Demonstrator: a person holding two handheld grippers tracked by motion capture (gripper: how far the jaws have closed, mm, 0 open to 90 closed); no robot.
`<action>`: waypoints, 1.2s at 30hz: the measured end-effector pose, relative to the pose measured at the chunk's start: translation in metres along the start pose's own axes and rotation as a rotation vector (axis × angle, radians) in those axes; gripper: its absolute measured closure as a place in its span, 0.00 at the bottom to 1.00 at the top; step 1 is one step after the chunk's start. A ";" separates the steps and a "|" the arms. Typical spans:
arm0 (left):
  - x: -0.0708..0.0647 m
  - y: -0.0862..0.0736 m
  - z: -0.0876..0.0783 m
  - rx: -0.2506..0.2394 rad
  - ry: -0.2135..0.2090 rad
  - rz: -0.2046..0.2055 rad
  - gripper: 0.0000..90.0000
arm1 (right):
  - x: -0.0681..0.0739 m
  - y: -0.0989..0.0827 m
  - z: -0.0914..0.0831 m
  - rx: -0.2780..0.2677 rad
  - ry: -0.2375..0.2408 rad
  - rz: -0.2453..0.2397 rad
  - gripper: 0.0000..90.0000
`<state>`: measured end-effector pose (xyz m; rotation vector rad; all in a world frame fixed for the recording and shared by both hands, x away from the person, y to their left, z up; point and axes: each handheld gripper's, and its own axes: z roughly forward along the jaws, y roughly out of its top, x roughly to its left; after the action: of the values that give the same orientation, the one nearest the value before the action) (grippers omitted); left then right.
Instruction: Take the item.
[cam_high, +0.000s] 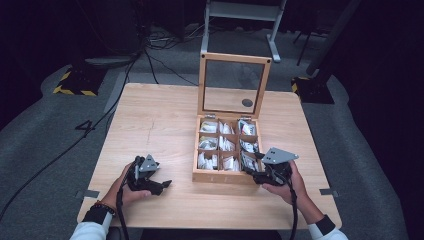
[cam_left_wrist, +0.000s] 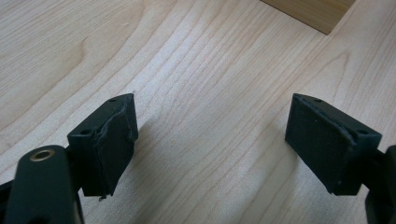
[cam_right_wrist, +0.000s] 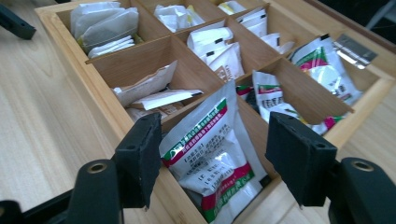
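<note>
A wooden box (cam_high: 220, 176) with nine compartments full of small sachets stands on the table, its glass lid (cam_high: 234, 85) propped upright. My right gripper (cam_high: 254, 171) reaches into the near right compartment. In the right gripper view its jaws (cam_right_wrist: 219, 154) straddle a silver packet (cam_right_wrist: 208, 140) with green and red bands. A small gap shows on each side of the packet, so the pads do not press on it. My left gripper (cam_high: 162, 186) rests left of the box, open over bare wood (cam_left_wrist: 210, 135).
The box's near wall (cam_right_wrist: 84, 70) rises just in front of the right jaws, with dividers and white sachets (cam_right_wrist: 212, 44) behind. A corner of the box (cam_left_wrist: 313, 11) lies ahead of the left gripper. The wooden table (cam_high: 150, 125) extends left; cables lie on the floor.
</note>
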<state>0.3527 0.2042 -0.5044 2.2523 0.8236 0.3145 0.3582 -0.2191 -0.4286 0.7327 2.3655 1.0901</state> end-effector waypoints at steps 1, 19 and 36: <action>0.000 0.000 0.000 0.000 0.000 0.000 0.19 | 0.000 0.000 0.000 0.000 0.000 0.000 0.41; 0.000 0.000 0.000 0.000 -0.004 -0.001 0.19 | 0.008 -0.001 -0.001 0.084 -0.138 0.012 0.58; 0.000 0.000 0.000 0.000 -0.004 0.000 0.19 | -0.007 -0.003 0.016 0.121 -0.034 0.096 0.87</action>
<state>0.3522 0.2046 -0.5044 2.2526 0.8218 0.3096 0.3717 -0.2160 -0.4397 0.9095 2.4052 0.9708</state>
